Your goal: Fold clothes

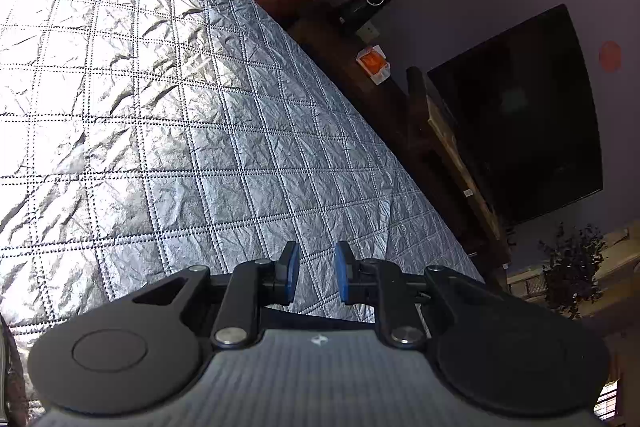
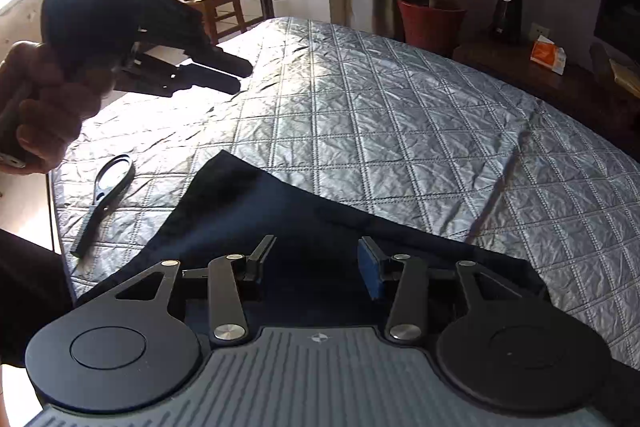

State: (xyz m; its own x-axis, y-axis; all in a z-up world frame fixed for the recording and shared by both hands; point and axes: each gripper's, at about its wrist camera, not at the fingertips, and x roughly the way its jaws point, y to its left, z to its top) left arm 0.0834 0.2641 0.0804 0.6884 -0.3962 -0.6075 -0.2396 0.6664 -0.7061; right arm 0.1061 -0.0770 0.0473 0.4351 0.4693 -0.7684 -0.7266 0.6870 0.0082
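The dark garment [image 2: 280, 227] lies part-spread on the bed [image 2: 380, 115] under the right gripper [image 2: 316, 263], whose fingers gape wide and empty, left gripper [image 1: 316, 273] narrower and empty, so a shallow pinch could grab quilt too or drop an edge.

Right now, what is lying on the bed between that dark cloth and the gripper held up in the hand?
Only bare quilted bedspread. In the right wrist view, nothing sits between the dark garment and the raised left gripper; the magnifying glass lies off to the side.
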